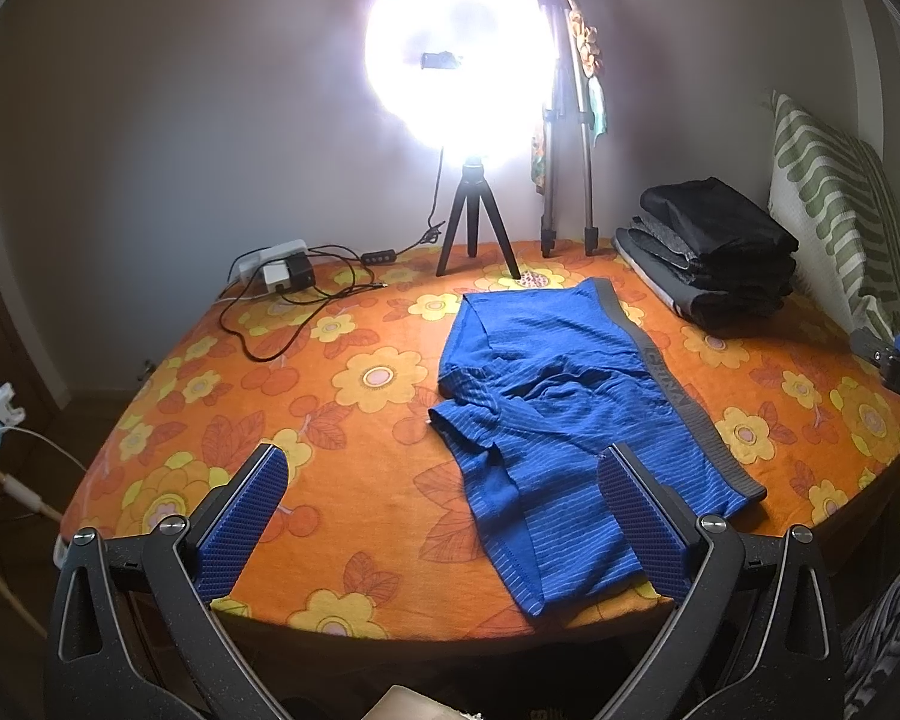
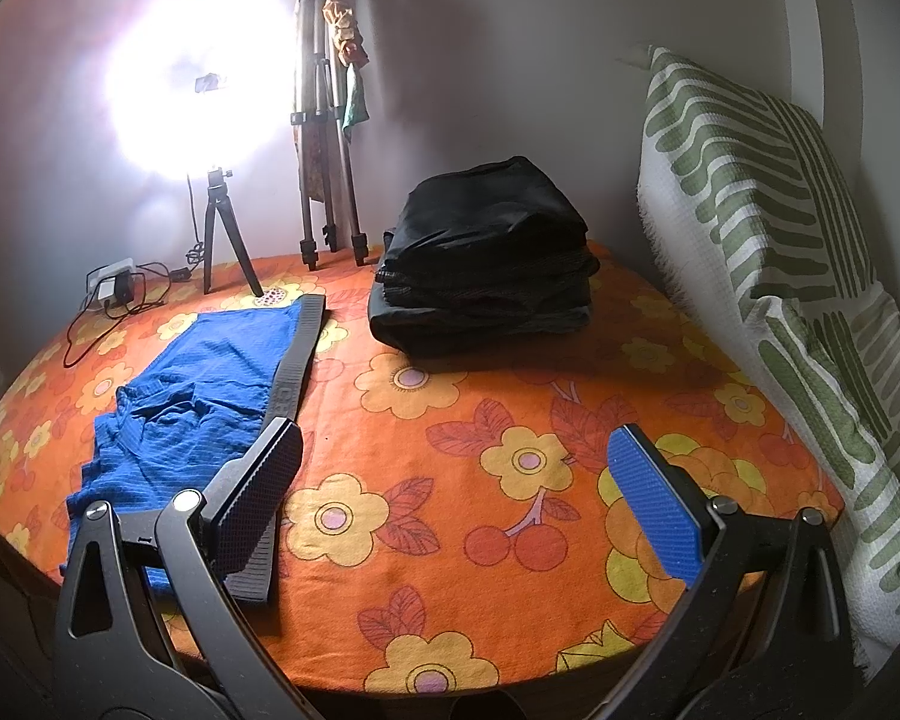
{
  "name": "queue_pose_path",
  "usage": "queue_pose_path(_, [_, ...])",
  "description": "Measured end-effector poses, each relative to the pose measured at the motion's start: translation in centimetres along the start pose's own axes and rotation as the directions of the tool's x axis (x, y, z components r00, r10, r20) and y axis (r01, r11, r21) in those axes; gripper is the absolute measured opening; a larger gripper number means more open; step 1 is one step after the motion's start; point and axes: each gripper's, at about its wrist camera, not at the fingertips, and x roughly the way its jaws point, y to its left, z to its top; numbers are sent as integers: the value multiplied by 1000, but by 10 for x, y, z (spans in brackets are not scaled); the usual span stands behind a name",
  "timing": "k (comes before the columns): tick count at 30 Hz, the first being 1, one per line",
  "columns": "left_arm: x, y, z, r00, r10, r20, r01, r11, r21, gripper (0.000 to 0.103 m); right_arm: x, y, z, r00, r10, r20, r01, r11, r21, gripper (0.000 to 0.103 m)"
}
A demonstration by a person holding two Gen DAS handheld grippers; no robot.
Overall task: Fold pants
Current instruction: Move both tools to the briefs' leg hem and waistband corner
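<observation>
Blue shorts with a grey waistband (image 1: 564, 414) lie unfolded and rumpled on the orange flowered table cover (image 1: 330, 396), waistband on their right side. My left gripper (image 1: 444, 516) is open and empty above the table's near edge, its right finger over the shorts' near leg. In the right wrist view the shorts (image 2: 192, 414) lie at the left. My right gripper (image 2: 456, 498) is open and empty over the bare cover (image 2: 450, 480), to the right of the waistband. Part of the right gripper shows at the left wrist view's right edge (image 1: 897, 360).
A stack of folded dark clothes (image 2: 486, 264) sits at the back right. A green-striped cushion (image 2: 780, 276) leans along the right. A ring light on a small tripod (image 1: 474, 228), a taller tripod (image 1: 567, 138), and a power strip with cables (image 1: 282, 276) stand at the back.
</observation>
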Motion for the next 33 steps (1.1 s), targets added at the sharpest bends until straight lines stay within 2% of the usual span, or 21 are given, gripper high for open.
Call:
queue_pose_path(4, [6, 3, 1, 1000, -22, -17, 22, 1000, -3, 103, -1, 3, 0, 1000, 22, -7, -22, 1000, 1, 103])
queue_pose_path(11, [21, 12, 6, 997, -55, -54, 55, 998, -7, 103, 8, 8, 5, 989, 136, -57, -135, 991, 18, 102])
queue_pose_path(13, [25, 13, 3, 994, -80, -69, 82, 997, 15, 99, 8, 13, 7, 984, 164, -66, -165, 986, -12, 94])
queue_pose_path(15, [27, 11, -1, 992, -90, -87, 96, 993, 74, 91, 8, 22, 5, 971, 222, -91, -228, 972, -63, 87])
queue_pose_path(16, [28, 10, -4, 990, -97, -102, 108, 989, 103, 91, 9, 27, 4, 962, 252, -109, -262, 961, -88, 85])
queue_pose_path(18, [31, 10, -9, 983, -123, -138, 142, 981, 132, 90, 9, 40, -2, 939, 310, -149, -331, 931, -152, 81])
queue_pose_path(21, [35, 11, -18, 971, -156, -183, 184, 972, 148, 72, 7, 60, -14, 892, 392, -225, -441, 865, -240, 68])
queue_pose_path(23, [38, 9, -23, 961, -178, -213, 212, 965, 152, 69, 7, 78, -25, 846, 439, -301, -520, 805, -287, 64])
queue_pose_path(24, [39, 7, -25, 954, -193, -228, 231, 961, 155, 64, 7, 85, -31, 835, 442, -328, -538, 782, -315, 61])
queue_pose_path(25, [39, 5, -28, 949, -204, -240, 247, 956, 162, 59, 7, 89, -35, 828, 440, -347, -547, 767, -335, 57])
queue_pose_path(27, [39, -3, -34, 937, -235, -260, 287, 939, 188, 50, 9, 104, -49, 810, 421, -410, -575, 709, -408, 49])
queue_pose_path(28, [38, -8, -37, 931, -249, -269, 308, 928, 208, 43, 10, 109, -55, 805, 408, -430, -580, 690, -433, 47])
queue_pose_path(29, [37, -13, -40, 925, -259, -277, 325, 917, 230, 41, 11, 111, -60, 804, 393, -447, -582, 674, -454, 47])
queue_pose_path(33, [37, -36, -54, 906, -282, -315, 385, 860, 335, 30, 20, 113, -72, 794, 367, -485, -593, 643, -484, 46])
